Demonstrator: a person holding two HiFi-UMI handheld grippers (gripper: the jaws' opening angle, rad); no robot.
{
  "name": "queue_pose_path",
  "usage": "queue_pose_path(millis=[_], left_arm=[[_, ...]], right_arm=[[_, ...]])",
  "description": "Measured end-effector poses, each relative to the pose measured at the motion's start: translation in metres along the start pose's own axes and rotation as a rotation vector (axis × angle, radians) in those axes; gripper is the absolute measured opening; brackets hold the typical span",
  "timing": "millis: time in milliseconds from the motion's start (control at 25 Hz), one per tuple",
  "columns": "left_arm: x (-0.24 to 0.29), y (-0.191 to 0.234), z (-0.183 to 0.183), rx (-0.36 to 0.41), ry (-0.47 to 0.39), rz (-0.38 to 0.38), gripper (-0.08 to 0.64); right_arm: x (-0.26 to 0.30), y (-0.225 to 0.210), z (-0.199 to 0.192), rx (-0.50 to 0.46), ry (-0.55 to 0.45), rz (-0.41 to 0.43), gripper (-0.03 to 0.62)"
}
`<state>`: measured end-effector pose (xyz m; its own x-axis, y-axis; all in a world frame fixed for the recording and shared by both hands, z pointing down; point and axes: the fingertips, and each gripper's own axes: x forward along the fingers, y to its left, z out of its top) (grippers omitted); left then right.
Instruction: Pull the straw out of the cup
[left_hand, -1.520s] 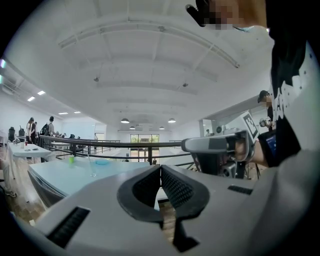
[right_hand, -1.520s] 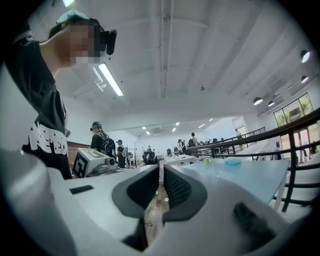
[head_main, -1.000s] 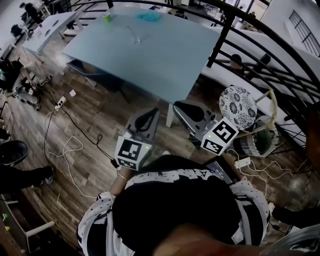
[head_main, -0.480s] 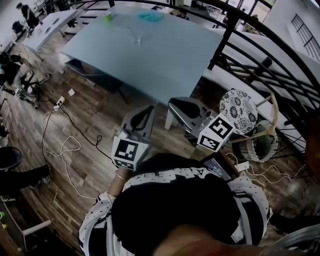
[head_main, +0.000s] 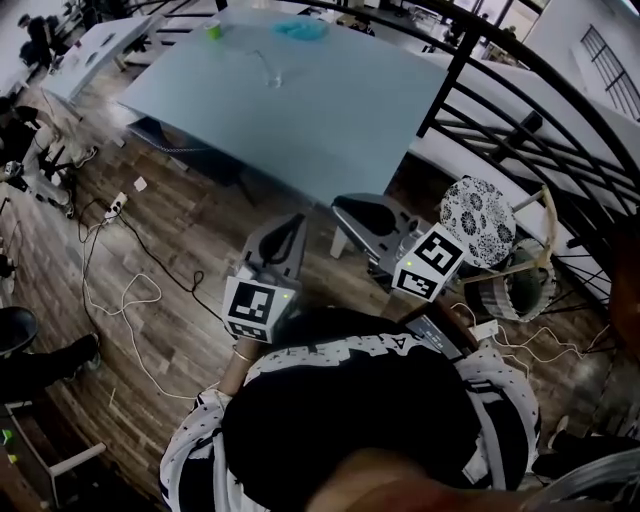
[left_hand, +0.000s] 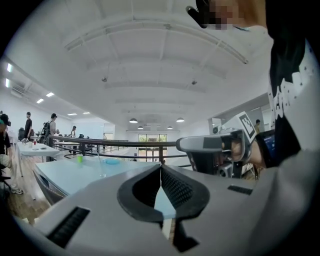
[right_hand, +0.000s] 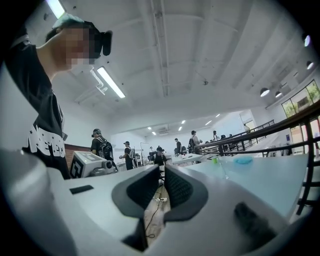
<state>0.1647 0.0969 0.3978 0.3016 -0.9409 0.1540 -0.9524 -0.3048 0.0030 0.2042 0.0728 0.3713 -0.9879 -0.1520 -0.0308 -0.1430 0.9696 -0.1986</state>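
— Toward the far end of the table (head_main: 330, 110) I can see the cup (head_main: 270, 78) standing upright, with the straw (head_main: 262, 63) leaning inside it. Do you see the same?

— Yes. Further back on the table are a green cup (head_main: 212, 32) and a blue dish (head_main: 298, 32), both apart from the clear one.

— Where are my tongs relative to the table?

— Both are off its near corner, over the wooden floor (head_main: 190, 230), well apart from the cup. I have the left gripper (head_main: 297, 218) just short of the near edge and the right gripper (head_main: 342, 207) beside the corner.

— How are the jaws set?

— The left tips are pressed together with nothing between them. The right jaws are all but together, with only a sliver of gap, and I see just floor and a cable through it.

— Anything else by that corner?

— A patterned stool (head_main: 478, 208), on the right.
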Motion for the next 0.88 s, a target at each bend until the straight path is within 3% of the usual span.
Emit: queue_pose_path(millis=[880], left_arm=[[-0.005, 0.073, -0.015, -0.015, 0.025, -0.024, 0.014]], right_arm=[[0.066, -0.013, -0.016, 0.025, 0.025, -0.047, 0.038]])
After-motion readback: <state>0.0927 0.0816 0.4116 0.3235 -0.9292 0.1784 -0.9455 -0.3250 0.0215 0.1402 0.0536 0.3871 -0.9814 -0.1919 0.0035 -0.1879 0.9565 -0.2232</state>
